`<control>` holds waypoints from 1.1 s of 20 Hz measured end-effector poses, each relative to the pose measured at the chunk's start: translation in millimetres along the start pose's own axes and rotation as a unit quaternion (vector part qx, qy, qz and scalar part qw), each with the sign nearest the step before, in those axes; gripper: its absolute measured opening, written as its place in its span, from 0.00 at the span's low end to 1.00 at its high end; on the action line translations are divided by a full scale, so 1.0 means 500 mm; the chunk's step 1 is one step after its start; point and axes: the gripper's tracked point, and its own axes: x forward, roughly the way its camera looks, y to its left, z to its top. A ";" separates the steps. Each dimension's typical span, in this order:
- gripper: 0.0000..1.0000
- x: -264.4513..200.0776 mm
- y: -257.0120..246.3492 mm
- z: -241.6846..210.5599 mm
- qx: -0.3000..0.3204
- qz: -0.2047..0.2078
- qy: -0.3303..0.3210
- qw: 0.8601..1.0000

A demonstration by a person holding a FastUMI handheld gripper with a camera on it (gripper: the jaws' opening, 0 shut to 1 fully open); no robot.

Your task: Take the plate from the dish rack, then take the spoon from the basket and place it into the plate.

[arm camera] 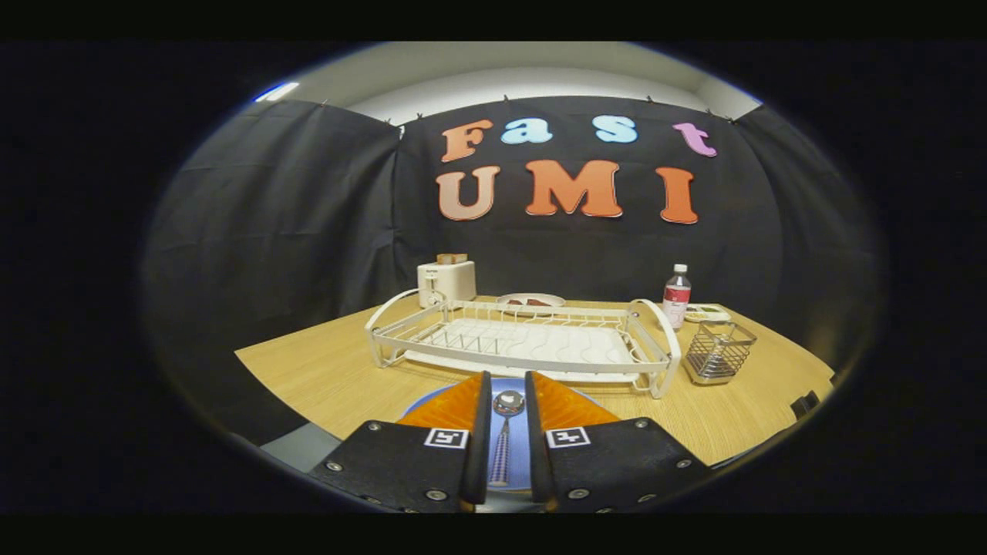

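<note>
Tabletop (339, 370) below — claw (507, 379) level, fingers flanking spoon (506, 432) over plate (512, 451).

The spoon (505, 432) lies lengthwise on the blue plate (432, 399), before the white dish rack (524, 339) and wire basket (719, 351)

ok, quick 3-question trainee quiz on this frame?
1. True or false: the spoon stands in the basket.
2. What lies under the spoon? A) toaster B) blue plate C) bottle
3. Fill in: the spoon lies ___ the fingers of the tool.

Key: 1 false. 2 B. 3 between; the fingers are apart and do not appear to press on the spoon.
</note>
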 end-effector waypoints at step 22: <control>0.97 -0.018 -0.324 0.125 0.003 -0.155 -0.044 0.987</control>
